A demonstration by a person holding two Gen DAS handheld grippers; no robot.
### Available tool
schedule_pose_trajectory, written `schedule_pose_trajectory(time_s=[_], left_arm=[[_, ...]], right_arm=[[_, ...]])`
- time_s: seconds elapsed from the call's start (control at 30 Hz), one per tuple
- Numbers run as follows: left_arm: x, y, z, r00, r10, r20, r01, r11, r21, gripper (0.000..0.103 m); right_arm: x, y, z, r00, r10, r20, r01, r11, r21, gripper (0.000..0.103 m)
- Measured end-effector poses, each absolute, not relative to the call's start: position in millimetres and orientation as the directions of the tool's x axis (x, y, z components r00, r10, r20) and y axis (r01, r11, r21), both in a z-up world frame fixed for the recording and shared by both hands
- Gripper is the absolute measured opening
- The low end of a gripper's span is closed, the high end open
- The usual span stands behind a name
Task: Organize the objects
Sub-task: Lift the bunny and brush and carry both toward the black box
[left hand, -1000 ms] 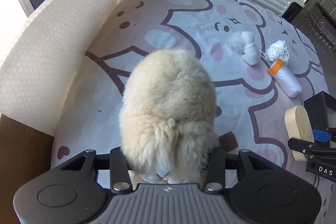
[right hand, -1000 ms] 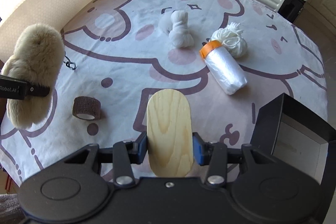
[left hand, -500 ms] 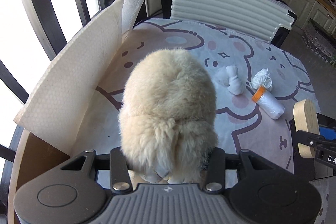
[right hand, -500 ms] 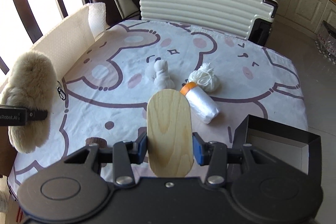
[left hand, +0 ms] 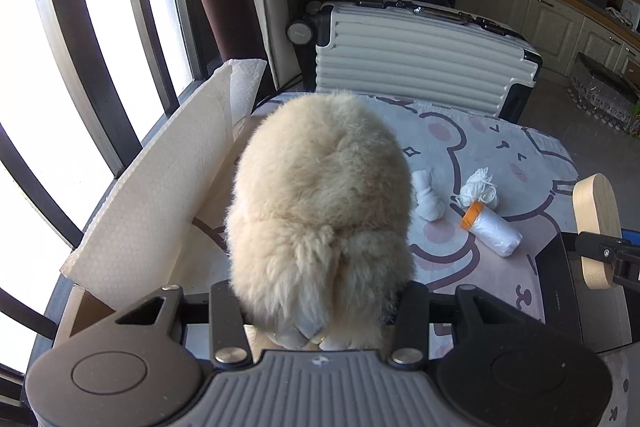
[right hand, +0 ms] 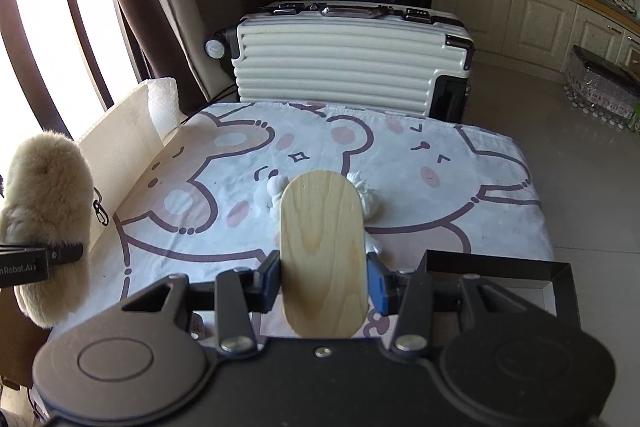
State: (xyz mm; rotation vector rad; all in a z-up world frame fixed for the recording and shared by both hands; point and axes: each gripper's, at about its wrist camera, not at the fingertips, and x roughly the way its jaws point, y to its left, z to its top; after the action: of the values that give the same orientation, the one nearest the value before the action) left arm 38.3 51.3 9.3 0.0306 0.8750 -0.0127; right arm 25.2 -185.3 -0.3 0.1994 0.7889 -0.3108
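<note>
Both tongs lifted well above the bench since a second ago: left tongs (left hand: pixel 320 311) clamped on the fluffy pompom (left hand: pixel 322 211), right tongs (right hand: pixel 323 283) on the wooden oval (right hand: pixel 323 251). I'd lower slowly over the black box (right hand: pixel 556 277) at the right edge, release low.

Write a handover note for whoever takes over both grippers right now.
Left gripper: shut on the fluffy cream pompom, held above the table.
Right gripper: shut on the oval wooden board, also lifted.
On the bear-print cloth: knotted white cloth, white yarn ball, orange-capped bag roll. The black box sits at the right edge.
Done: both items picked up.
Left: place both, then sort the rest.
</note>
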Motion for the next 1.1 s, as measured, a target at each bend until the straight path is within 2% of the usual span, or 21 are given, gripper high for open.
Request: schedule_pose_trajectory(time_s=[0.7, 1.1], left_arm=[[23.1, 29.3, 30.3, 0.698, -0.005, -0.716, 0.032, 0.999, 0.025, 0.048], [29.9, -11.8, 25.5, 0.681, -0.069, -0.729, 0.101, 0.995, 0.0, 0.048]], right_arm=[[9.5, -183.8, 19.8, 0.702, -0.241, -0.67, 0.356, 0.934, 0.037, 0.045], [-13.1, -218.8, 15.8, 0.68, -0.288, -0.674, 0.422, 0.906, 0.039, 0.045]])
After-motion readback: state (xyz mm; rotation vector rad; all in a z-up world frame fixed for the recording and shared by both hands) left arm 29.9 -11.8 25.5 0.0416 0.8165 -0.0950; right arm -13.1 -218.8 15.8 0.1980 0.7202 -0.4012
